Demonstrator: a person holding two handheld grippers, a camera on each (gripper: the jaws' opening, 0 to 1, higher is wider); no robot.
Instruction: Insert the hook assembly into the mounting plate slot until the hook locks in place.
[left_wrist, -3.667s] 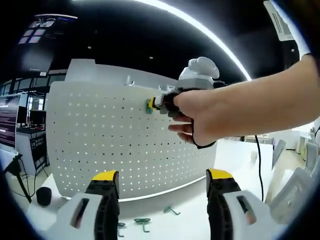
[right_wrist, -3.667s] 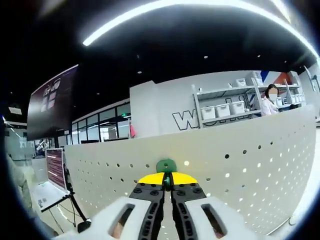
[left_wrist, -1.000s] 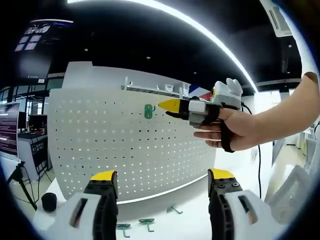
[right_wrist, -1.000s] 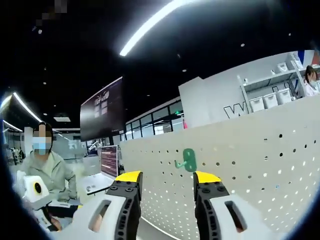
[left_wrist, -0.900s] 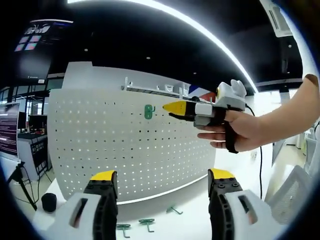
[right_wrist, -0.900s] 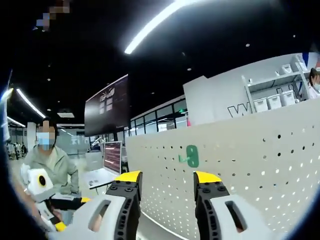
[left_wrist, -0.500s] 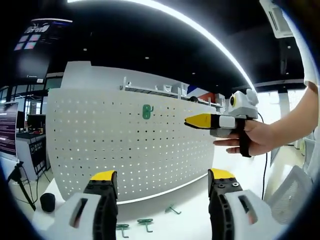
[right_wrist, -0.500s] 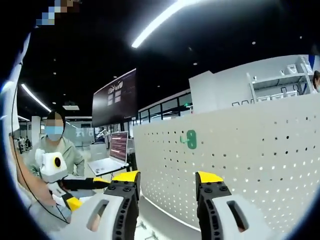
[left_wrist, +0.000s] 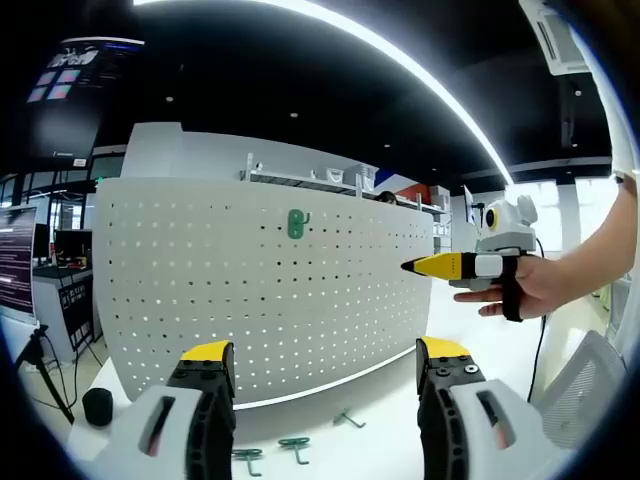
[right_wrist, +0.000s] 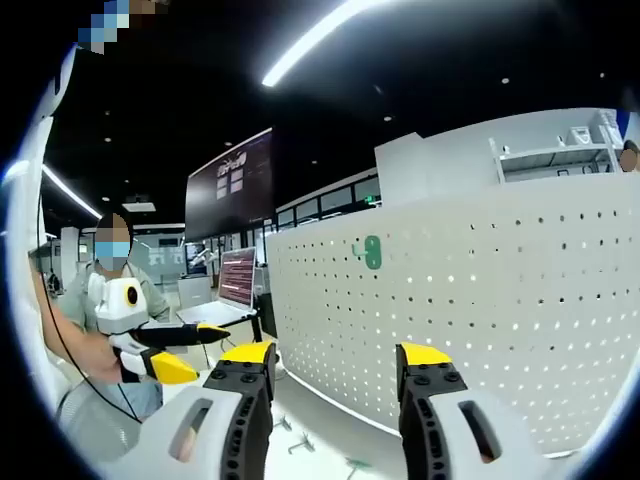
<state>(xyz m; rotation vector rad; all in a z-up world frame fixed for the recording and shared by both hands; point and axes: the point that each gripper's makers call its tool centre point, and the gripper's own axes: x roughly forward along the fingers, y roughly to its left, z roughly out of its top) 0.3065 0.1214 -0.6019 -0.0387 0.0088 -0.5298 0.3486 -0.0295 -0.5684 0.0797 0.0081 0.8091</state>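
White perforated mounting plate (left_wrist: 250, 290) stands upright on a pale worktop (left_wrist: 380, 440). A small green hook assembly (left_wrist: 297, 223) hangs near its top edge. Left tool (left_wrist: 322, 360), jaws apart and empty, sits well below it; right tool (right_wrist: 333, 362), also apart and empty, hovers clear. Loose green hooks (left_wrist: 290, 447) lie on the worktop.

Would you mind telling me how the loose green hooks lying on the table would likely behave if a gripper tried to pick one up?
The green hooks look thin and wiry, so probably light and stiff. Lying flat on the white table, they may slide away rather than roll. Their slim profile could make a firm pinch awkward.
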